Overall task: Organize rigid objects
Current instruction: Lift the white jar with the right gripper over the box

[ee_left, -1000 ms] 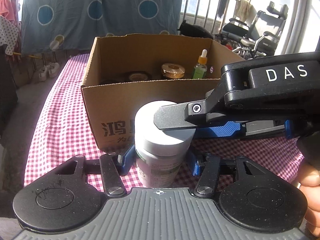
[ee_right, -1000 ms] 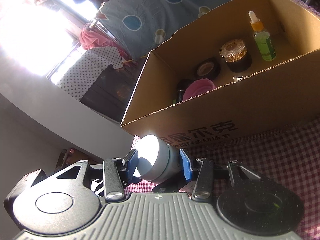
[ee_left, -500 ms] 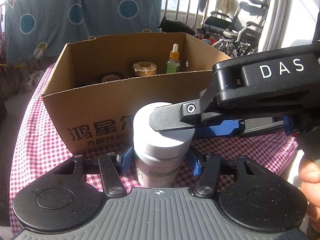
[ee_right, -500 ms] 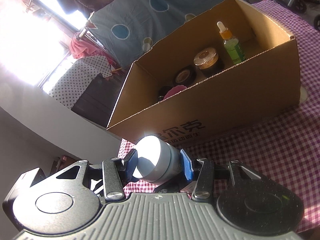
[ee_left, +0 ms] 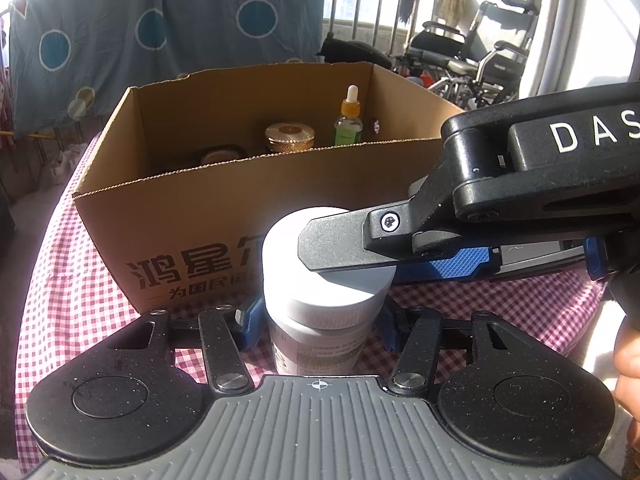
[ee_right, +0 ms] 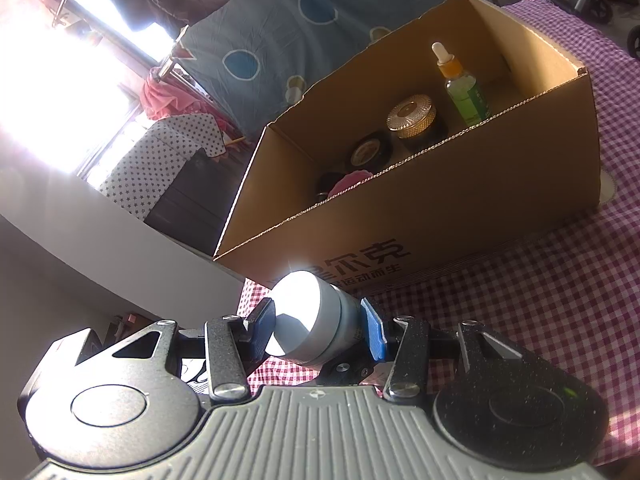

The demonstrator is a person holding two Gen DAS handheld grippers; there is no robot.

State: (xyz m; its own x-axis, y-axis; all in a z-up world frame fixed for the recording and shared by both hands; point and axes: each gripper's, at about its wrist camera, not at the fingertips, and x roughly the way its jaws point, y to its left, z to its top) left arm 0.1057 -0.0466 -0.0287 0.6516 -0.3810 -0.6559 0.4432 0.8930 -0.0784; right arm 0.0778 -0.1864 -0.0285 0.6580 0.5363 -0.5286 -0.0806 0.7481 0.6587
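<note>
A white jar [ee_left: 320,320] with a wide white lid [ee_right: 308,320] stands upright in front of the cardboard box [ee_left: 240,216]. My left gripper [ee_left: 320,324] is shut on the jar's labelled body. My right gripper [ee_right: 318,330] comes in from the right and is shut on the lid, its blue pads [ee_right: 372,332] pressing both sides. In the left wrist view one right finger [ee_left: 344,244] lies across the lid's top. The jar's base is hidden behind my left gripper. Inside the box stand a green dropper bottle [ee_left: 349,124], a gold-lidded jar [ee_left: 290,138] and a dark round tin [ee_right: 370,152].
The box [ee_right: 460,216] sits on a table under a red checked cloth [ee_left: 68,260]. Something pink [ee_right: 350,182] lies at the box's left end. A blue sheet [ee_left: 160,20] hangs behind, with a wheelchair [ee_left: 472,56] at the back right. A person's hand [ee_left: 628,360] shows at the right edge.
Both grippers have shifted together with the jar, and more of the box now shows in each view. Both grips look the same.
</note>
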